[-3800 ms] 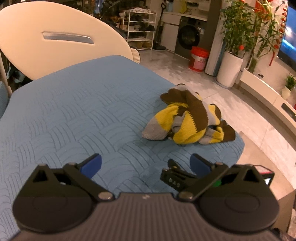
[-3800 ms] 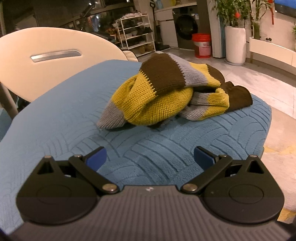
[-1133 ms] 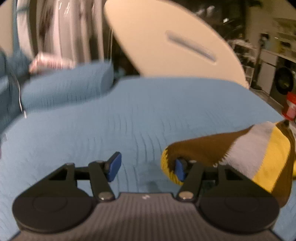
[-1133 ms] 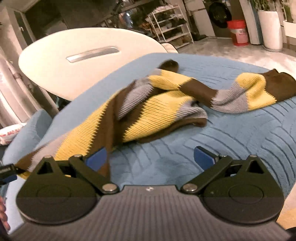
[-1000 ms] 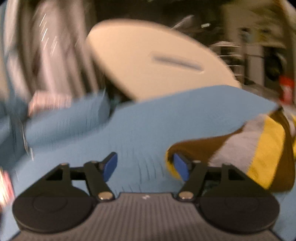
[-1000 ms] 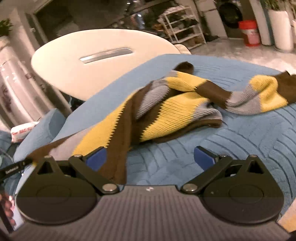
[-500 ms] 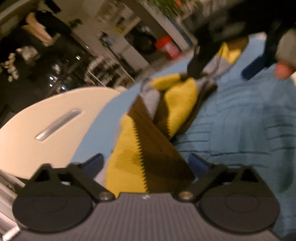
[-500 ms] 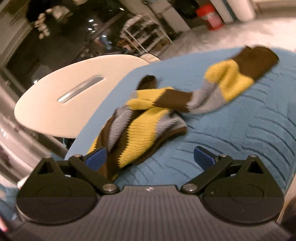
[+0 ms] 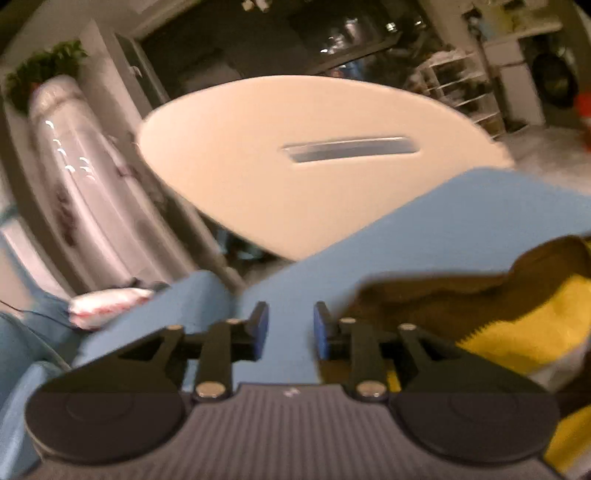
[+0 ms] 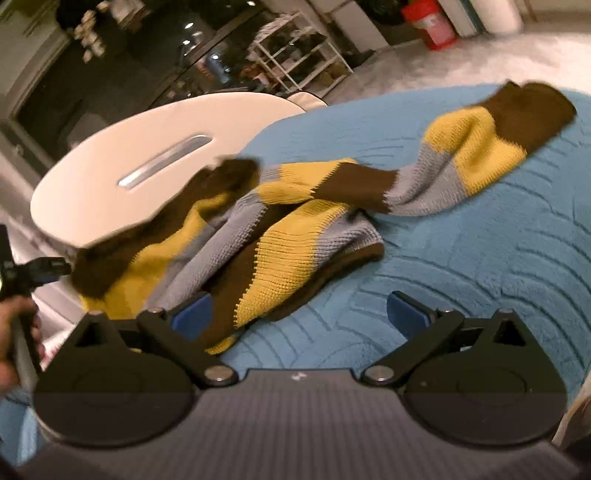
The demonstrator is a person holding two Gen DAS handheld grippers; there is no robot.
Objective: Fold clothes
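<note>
The sweater (image 10: 295,221) is knitted in blocks of mustard yellow, dark brown and pale grey, with zigzag seams where the colours meet. It lies on a sky-blue bed cover (image 10: 498,258) quilted in curved, fan-like lines. Behind the sweater, the oval headboard (image 9: 295,166) is cream with one silver strip across it. The right gripper (image 10: 299,314) has black arms and blue pads on its fingers (image 10: 406,308); the left gripper (image 9: 290,332) is coloured the same. Beyond the bed stands a red bucket (image 10: 428,22).

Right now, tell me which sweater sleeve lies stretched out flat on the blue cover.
The sleeve reaching toward the far right edge, ending in a brown cuff. The other end is bunched by the left tool.
</note>
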